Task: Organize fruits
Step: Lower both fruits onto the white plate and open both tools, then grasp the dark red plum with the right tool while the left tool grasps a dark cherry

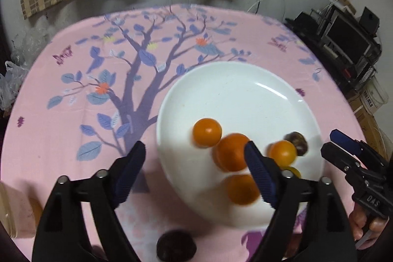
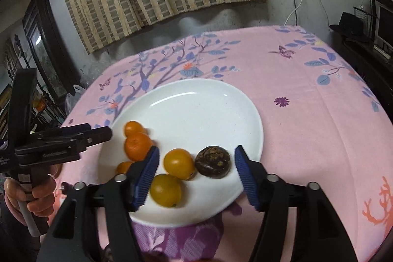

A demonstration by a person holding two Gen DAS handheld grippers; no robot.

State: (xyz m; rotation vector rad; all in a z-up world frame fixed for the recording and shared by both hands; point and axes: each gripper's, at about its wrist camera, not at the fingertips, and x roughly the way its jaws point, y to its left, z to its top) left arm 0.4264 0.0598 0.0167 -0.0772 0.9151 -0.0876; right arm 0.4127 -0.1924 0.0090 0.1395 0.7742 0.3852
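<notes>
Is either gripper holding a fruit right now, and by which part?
Nothing is held. The left gripper and right gripper are both open above the white plate, with no fruit between their fingers.

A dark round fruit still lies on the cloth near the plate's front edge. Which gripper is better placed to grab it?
Left, probably. The dark fruit lies just below the open left gripper, while the right gripper hovers over the white plate, the fruit not clearly in its view.

Left wrist view looks down and forward, close above the white plate [image 1: 245,95] at its 8 o'clock edge. Right wrist view looks likewise from the plate's [image 2: 196,109] 5 o'clock side. Both views share plate, fruit and pink tablecloth [image 1: 73,90].
</notes>
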